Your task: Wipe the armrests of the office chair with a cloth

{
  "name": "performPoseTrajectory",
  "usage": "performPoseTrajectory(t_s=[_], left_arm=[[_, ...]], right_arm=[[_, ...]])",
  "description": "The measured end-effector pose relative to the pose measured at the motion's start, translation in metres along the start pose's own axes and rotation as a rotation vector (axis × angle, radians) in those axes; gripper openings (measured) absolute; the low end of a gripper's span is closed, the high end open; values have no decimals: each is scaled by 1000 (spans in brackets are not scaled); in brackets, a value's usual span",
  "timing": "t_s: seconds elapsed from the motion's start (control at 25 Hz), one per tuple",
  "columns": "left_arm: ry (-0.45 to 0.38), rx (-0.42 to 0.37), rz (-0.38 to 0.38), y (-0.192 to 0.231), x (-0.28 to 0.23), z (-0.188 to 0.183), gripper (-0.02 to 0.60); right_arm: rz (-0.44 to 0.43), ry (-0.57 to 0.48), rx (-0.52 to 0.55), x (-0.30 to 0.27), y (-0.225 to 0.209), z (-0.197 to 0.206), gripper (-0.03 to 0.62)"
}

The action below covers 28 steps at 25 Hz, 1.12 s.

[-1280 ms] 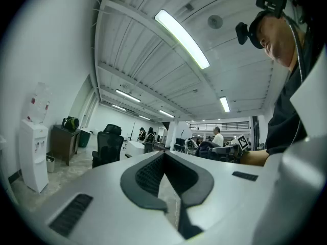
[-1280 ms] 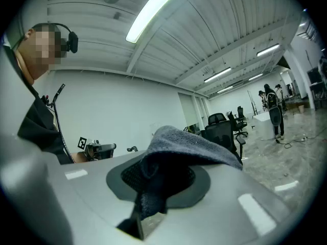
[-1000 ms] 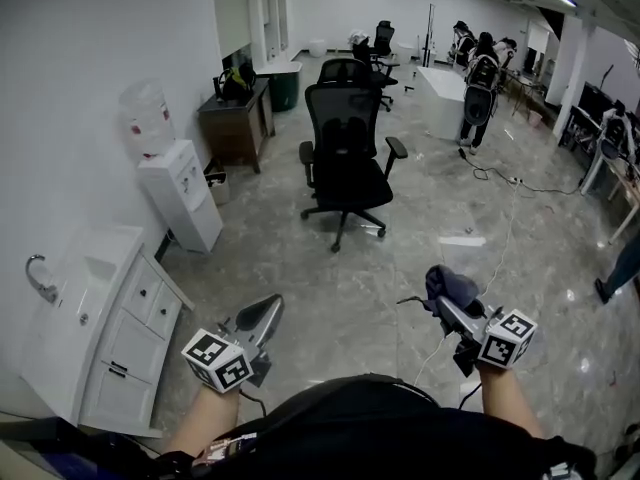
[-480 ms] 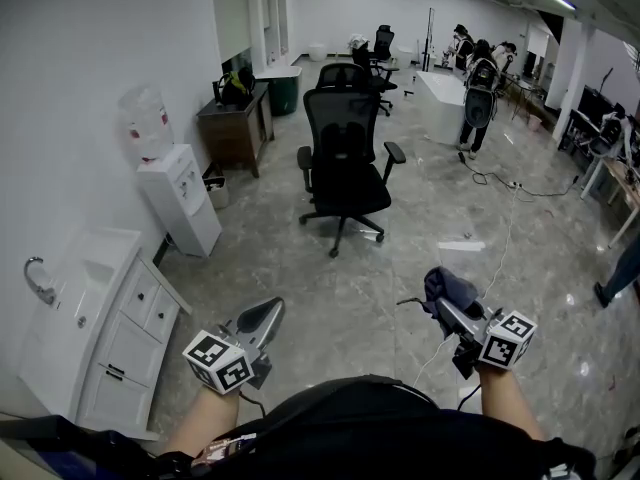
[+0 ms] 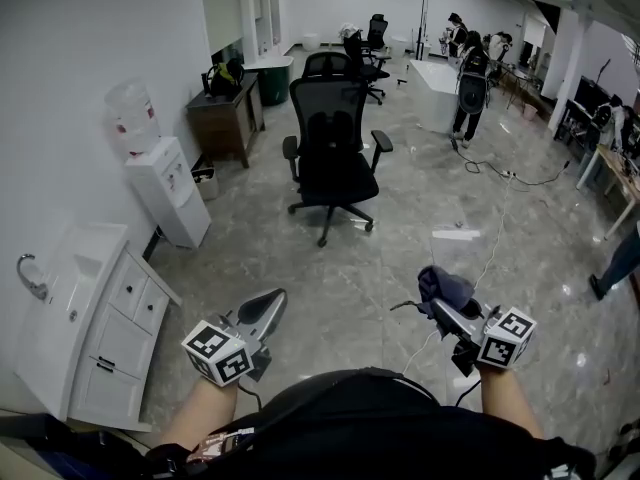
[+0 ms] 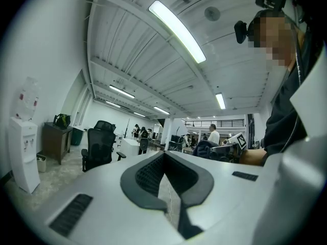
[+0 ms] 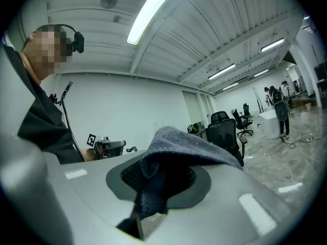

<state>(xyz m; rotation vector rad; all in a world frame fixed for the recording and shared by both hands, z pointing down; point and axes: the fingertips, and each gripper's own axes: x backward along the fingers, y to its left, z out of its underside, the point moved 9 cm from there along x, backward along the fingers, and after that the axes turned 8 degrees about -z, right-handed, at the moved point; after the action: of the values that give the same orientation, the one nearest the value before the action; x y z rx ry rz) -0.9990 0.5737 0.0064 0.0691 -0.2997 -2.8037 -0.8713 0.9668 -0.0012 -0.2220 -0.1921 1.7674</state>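
Observation:
A black mesh office chair [image 5: 332, 158] stands on the grey floor some way ahead of me, its two armrests [image 5: 380, 140] sticking out at the sides. It shows small in the left gripper view [image 6: 98, 148] and the right gripper view [image 7: 225, 136]. My right gripper [image 5: 432, 306] is low at the right, shut on a dark grey cloth [image 5: 445, 287] that drapes over its jaws [image 7: 179, 147]. My left gripper [image 5: 265, 313] is low at the left, jaws shut with nothing between them. Both are far from the chair.
A water dispenser [image 5: 160, 173] and a white sink cabinet [image 5: 95, 318] line the left wall, with a dark wooden desk [image 5: 222, 118] behind. A cable [image 5: 500, 238] runs across the floor at the right. More chairs, a white table [image 5: 435, 88] and people stand at the back.
The chair and the room have slid down and left in the head view and look a little nearer. Both grippers keep their places and states.

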Motion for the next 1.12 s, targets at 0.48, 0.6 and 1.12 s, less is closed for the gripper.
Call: performPoseTrajectory(t_s=[0.48, 0.6, 1.12], left_arm=[[49, 2, 4, -43, -44, 19, -5], [48, 16, -22, -23, -44, 17, -5], [10, 6, 3, 177, -60, -37, -5]], right_arm=[[-40, 2, -52, 34, -46, 11, 78], [-62, 15, -57, 13, -54, 11, 78], [-36, 0, 18, -184, -85, -41, 78]])
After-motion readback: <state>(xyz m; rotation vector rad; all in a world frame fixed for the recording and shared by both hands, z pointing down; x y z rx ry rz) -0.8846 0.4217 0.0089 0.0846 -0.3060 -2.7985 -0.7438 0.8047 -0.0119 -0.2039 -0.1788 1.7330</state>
